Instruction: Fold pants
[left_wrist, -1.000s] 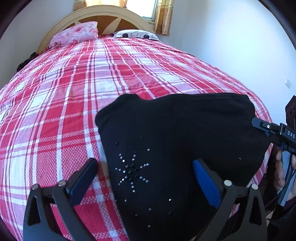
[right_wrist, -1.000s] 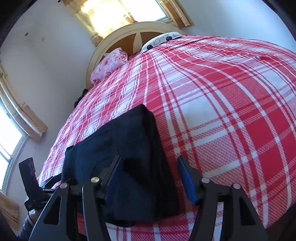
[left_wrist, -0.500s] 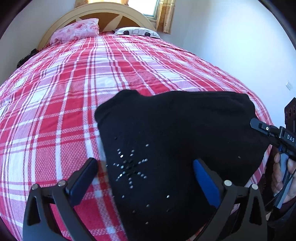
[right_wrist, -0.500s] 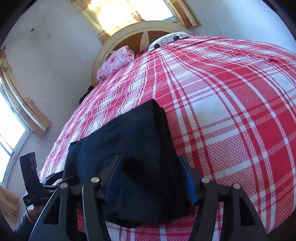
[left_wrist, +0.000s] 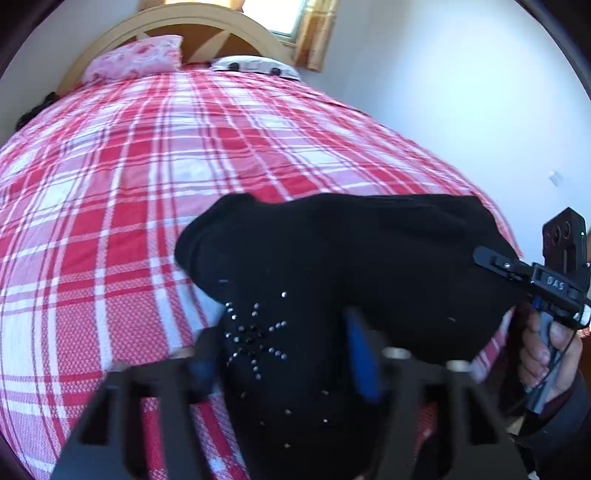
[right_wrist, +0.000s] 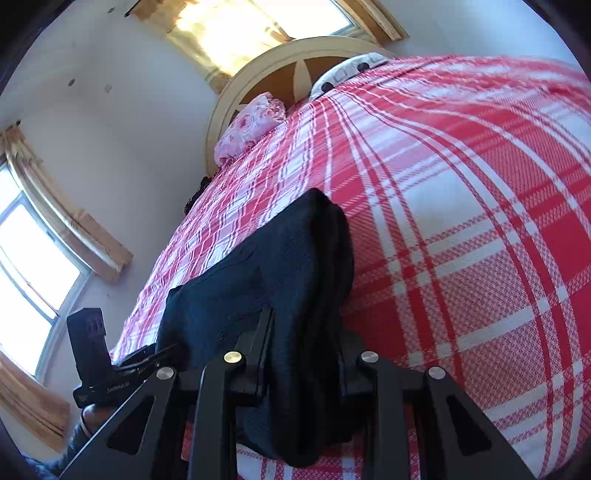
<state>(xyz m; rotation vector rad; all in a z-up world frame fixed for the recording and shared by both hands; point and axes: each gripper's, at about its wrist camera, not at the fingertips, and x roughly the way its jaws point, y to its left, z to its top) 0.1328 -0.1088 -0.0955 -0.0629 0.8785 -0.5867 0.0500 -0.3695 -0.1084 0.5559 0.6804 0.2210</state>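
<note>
The black pants (left_wrist: 332, 258), with a star of small studs, lie folded at the near edge of the red plaid bed (left_wrist: 147, 166). My left gripper (left_wrist: 280, 354) is closing around their near left edge, fingers blurred and still a little apart. My right gripper (right_wrist: 303, 343) is shut on the thick right edge of the pants (right_wrist: 280, 266). The right gripper also shows at the right of the left wrist view (left_wrist: 517, 269), and the left gripper at the lower left of the right wrist view (right_wrist: 122, 373).
A pink pillow (left_wrist: 133, 61) and a white patterned pillow (left_wrist: 255, 66) lie by the wooden headboard (left_wrist: 177, 22). A white wall (left_wrist: 461, 92) runs along the bed's right side. Windows with curtains (right_wrist: 33, 258) are on the left wall.
Both grippers have closed in on the pants: the right one has shut on the right edge, and the left one has narrowed around the left edge. The pants have bunched up slightly.
</note>
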